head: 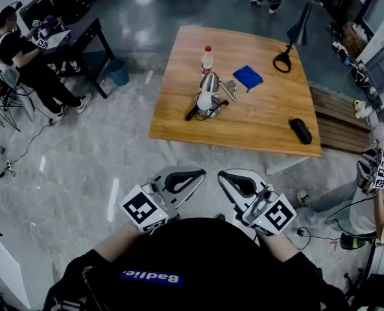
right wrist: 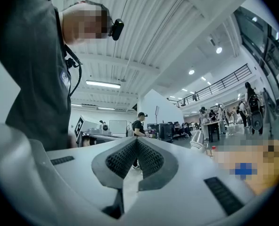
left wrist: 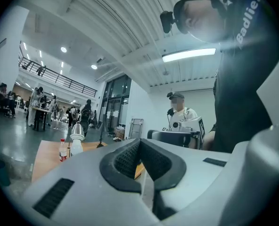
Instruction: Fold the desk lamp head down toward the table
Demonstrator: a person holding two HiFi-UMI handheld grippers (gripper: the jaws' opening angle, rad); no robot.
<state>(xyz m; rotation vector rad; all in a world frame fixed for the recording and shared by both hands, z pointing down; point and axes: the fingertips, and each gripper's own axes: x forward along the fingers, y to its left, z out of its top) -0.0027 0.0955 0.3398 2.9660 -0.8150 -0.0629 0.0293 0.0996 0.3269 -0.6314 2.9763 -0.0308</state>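
1. Two grippers are held close to the person's chest, and both are empty. The left gripper (head: 195,175) has its jaws shut tight together with nothing between them. The right gripper (head: 226,177) is the same.
2. The desk lamp (head: 208,94) looks like a shiny cone head on a white base. It stands near the middle of the wooden table (head: 270,118), well apart from both grippers. Its head is not folded down yet.
3. A bottle (head: 207,58) stands near the lamp. A gripper coming in from that side could knock it over.
4. A black cord (head: 193,114) lies by the lamp's base. A jaw could catch it and drag the lamp along.
5. The base looks small. Pushing only on the head might tip or slide the whole lamp, so one gripper may need to hold the base.
6. Shut jaws cannot grab anything. They have to open first, or they may slip off the shiny head.
7. The head view looks down on the whole table. It shows the cord, a blue cloth (head: 247,76) and a black case (head: 301,130). The left gripper view shows none of these.
8. The left gripper view sees the lamp from the side, with its head (left wrist: 77,132) standing higher than the bottle. The view from above does not show that well.
9. Both gripper views show up close that the jaw pads touch.
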